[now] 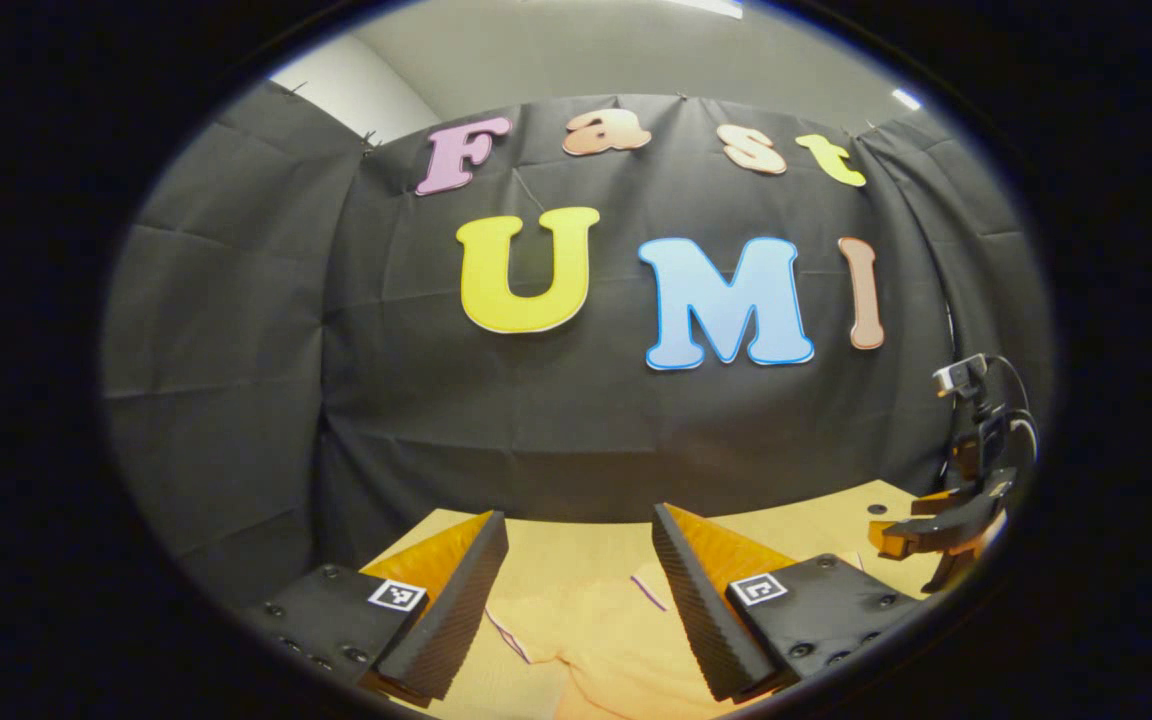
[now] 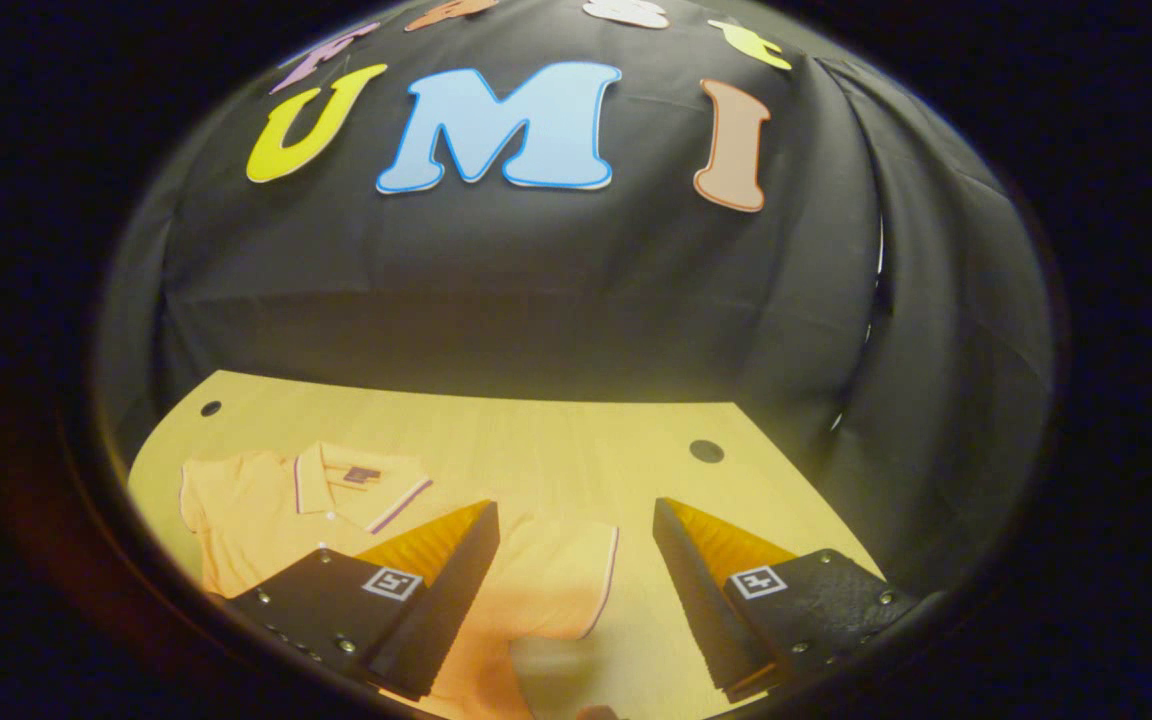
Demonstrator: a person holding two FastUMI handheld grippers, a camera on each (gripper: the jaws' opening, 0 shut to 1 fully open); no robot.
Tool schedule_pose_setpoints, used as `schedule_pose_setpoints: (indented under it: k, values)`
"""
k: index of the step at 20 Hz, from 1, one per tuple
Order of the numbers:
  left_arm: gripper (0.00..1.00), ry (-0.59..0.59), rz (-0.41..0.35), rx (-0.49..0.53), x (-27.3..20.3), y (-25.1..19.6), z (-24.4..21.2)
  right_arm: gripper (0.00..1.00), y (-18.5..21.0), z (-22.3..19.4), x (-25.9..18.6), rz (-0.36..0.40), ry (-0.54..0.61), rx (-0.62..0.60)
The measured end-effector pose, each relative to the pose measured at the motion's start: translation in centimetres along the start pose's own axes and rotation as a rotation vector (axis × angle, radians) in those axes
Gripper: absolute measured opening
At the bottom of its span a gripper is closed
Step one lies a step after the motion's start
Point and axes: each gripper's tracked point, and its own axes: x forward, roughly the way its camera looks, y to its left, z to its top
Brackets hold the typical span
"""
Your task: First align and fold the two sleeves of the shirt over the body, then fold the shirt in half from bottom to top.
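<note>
A wooden table (image 2: 536,430) spans the lower half of the right gripper view, its pale top running back to the black cloth wall (image 2: 536,290) of the booth; two dark round holes sit in it, one near the far left corner (image 2: 210,408) and one toward the far right (image 2: 706,451). On the table lies the shirt (image 2: 256,510), a yellow-orange polo spread flat on the left side, its collar (image 2: 336,480) toward the wall and trimmed with thin dark and white lines. One short sleeve (image 2: 566,590) reaches out to the right, its striped cuff edge lying on bare wood between the two fingers of the right gripper (image 2: 576,590).

The right gripper hangs above the shirt with its fingers spread wide and nothing between them (the sleeve lies below the gap, not in the grip). In the left gripper view the same table (image 1: 816,530) shows as a narrower band under the wall, and the shirt (image 1: 586,640) lies under the left gripper (image 1: 581,600), whose fingers are likewise held wide apart and grip nothing. Fabric with a thin striped edge shows in the gap between them. At the far right edge of that view the other gripper (image 1: 936,540) shows above the table, its cable looping behind it; its fingers are too small and distorted there to judge.
</note>
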Motion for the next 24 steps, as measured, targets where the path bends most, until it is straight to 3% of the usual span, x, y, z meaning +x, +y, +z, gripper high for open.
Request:
schedule_pose_setpoints:
  k: [12,20,24]
  values:
    - [0.96,0.045,0.031,0.015,-2.3,-0.3,-1.7,0.96,-1.5,-8.3,7.2,-0.001,0.266,0.024]
    - [0.96,0.069,0.063,-0.013,-4.3,0.2,-2.5,0.91,-0.5,-11.0,8.0,0.052,0.348,0.025]
    - [0.96,0.073,0.076,-0.02,-5.0,0.5,-2.6,0.79,-0.1,-11.3,7.9,0.065,0.369,0.085]
